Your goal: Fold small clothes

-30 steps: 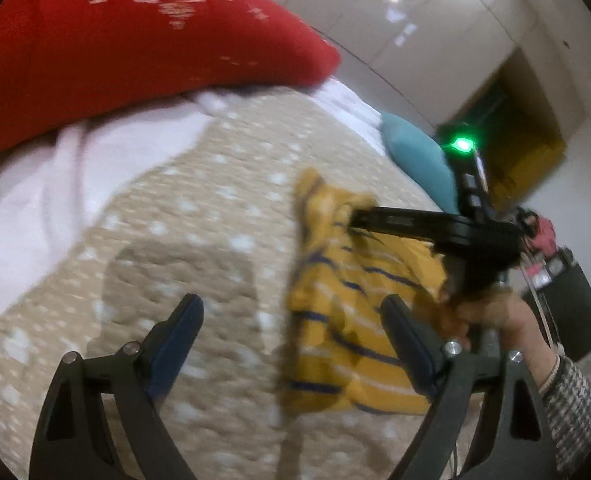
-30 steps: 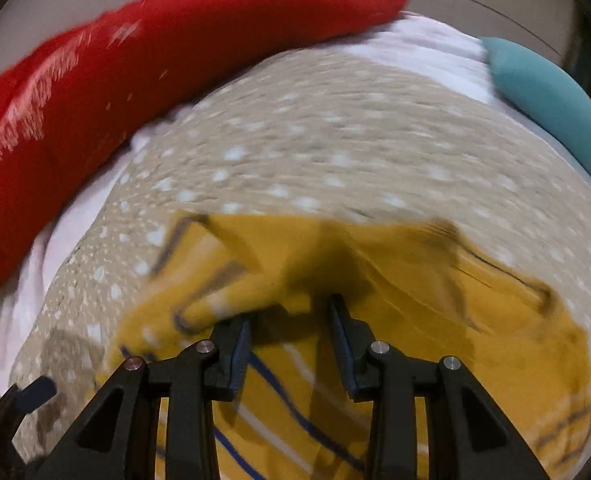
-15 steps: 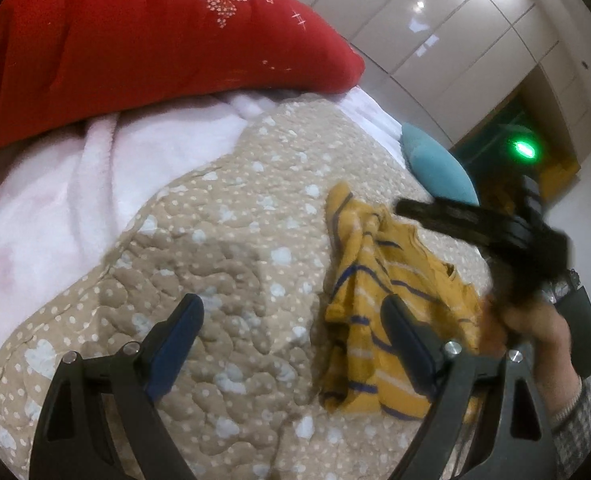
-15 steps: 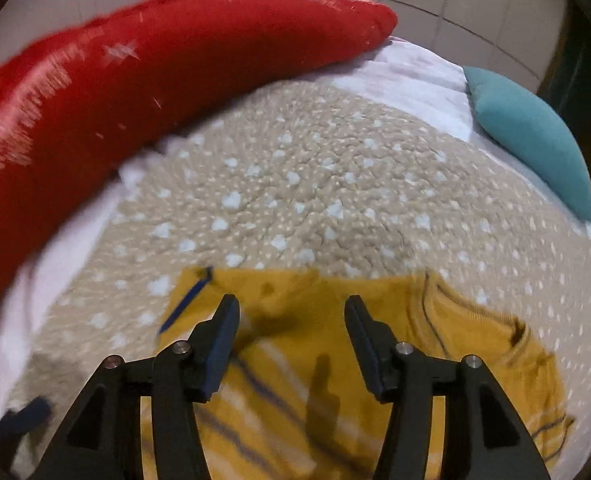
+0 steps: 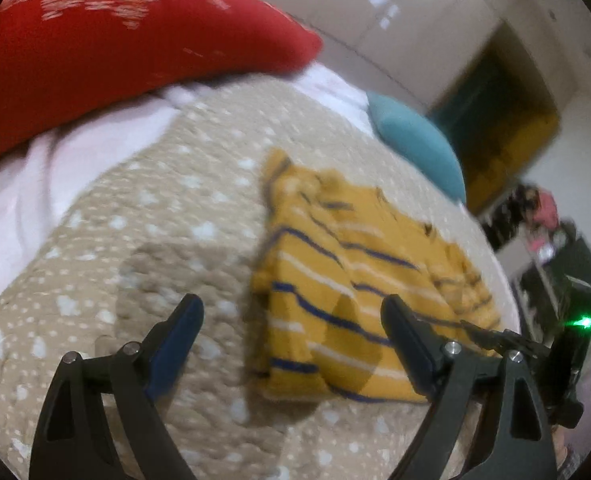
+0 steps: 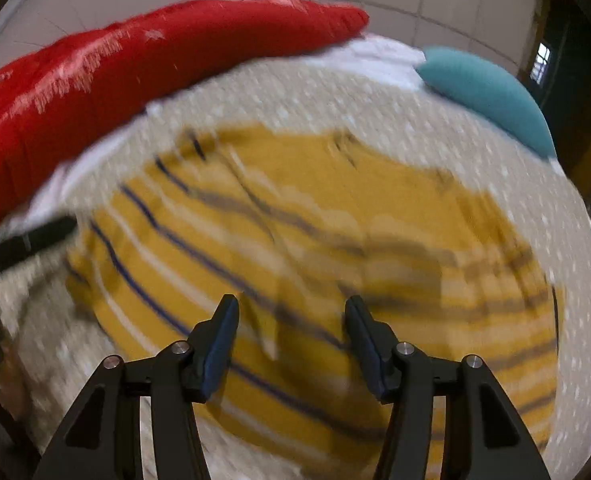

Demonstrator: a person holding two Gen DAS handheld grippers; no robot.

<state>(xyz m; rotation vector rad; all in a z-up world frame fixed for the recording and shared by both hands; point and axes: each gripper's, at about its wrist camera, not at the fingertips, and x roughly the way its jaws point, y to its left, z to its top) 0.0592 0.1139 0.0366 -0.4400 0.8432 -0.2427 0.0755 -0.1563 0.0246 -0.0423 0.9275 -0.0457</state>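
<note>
While the shirt (image 6: 295,248) lies flat, quilt (image 5: 167,216) spreads bare toward nine o'clock; left gripper (image 5: 291,320) and right gripper (image 6: 291,316) both gape, holding nothing.

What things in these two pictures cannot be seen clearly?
- Striped shirt, right wrist view: motion blur hides its folds.
- Shirt's near right corner, left wrist view: behind the left tongs.
- Right tongs, left wrist view: mostly hidden.
- Red pillow: cut off by the edge.

Bare quilt (image 5: 143,240) left of the striped shirt (image 5: 335,292) lies free (red pillow (image 5: 115,40) bounds the far edge).
</note>
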